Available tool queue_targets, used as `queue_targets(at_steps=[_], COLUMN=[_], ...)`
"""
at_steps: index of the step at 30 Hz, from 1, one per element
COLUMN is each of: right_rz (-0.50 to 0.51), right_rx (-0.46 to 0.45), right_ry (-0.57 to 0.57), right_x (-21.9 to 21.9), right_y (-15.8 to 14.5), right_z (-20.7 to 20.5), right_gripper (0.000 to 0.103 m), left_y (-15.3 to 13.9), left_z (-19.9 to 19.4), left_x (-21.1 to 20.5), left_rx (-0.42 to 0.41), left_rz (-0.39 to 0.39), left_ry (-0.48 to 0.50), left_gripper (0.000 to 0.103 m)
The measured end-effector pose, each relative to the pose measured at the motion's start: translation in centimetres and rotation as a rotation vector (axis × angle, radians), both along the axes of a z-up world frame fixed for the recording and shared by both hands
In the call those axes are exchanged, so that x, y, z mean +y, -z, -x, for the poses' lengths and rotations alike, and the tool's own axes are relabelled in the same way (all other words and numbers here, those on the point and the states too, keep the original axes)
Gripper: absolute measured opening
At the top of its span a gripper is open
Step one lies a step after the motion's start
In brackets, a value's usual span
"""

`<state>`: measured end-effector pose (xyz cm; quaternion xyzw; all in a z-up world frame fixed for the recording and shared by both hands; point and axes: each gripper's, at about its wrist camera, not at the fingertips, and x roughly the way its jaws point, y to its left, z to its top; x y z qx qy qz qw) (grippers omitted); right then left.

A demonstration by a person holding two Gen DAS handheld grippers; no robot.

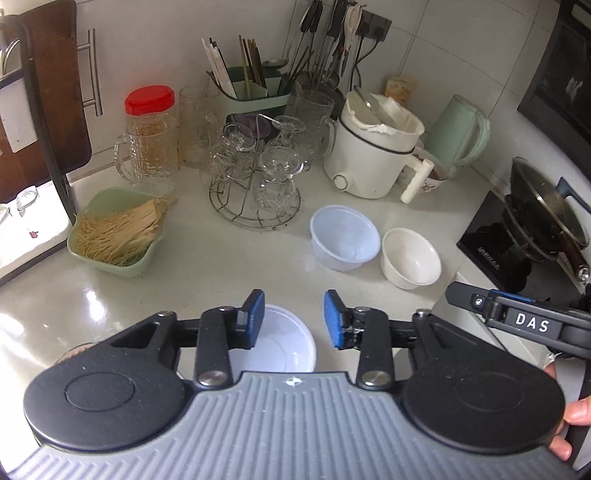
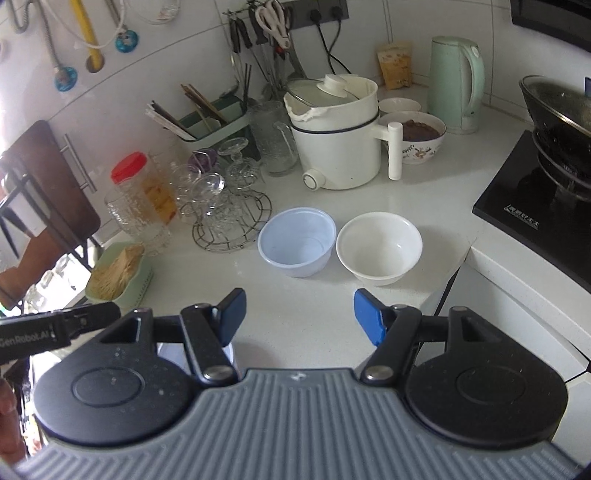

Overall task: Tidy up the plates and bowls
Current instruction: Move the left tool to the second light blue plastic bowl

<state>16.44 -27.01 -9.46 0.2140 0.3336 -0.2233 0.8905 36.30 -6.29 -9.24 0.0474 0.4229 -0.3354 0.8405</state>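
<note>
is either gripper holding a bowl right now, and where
Neither. The left gripper stands open above a white bowl, pads clear of it; the right gripper is open and empty.

black hand-held gripper (image 1: 294, 318) with blue pads, ribbed grey base.

Kitchen corner. Glossy white tiled wall (image 2: 413, 22) w/ thin grout lines; dark socket strip (image 2: 317, 11) high up, black cables hanging down. Pale speckled stone countertop (image 2: 317, 325), shiny, strong daylight glare from left. Dark brown wooden cabinet door (image 1: 55, 96) at left, brushed steel bar handle (image 1: 94, 72) beside it. Black glass cooktop (image 2: 524, 199) sunk in counter at right. Yellow pipe (image 2: 86, 29) & blue suction hooks on wall, upper left. White cabinet front (image 2: 517, 317) below counter edge.
</note>
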Motion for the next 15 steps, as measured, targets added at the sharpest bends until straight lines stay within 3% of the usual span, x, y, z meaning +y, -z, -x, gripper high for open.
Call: queue_targets(at_steps=[11,15], right_rz=[-0.001,-0.013], right_rx=[0.041,0.051], right_ry=[-0.015,-0.022], right_x=[-4.7,-7.1], right_y=[1.3,1.9], right_z=[-3.0,-4.2], right_gripper=[0.067,0.067], left_y=[2.3,3.6], left_z=[-3.6,-5.0], left_x=[-5.8,-8.8], left_rx=[0.037,0.069], left_rz=[-0.012,-0.053], left_ry=[0.014,0.036], left_gripper=[0.054,0.056])
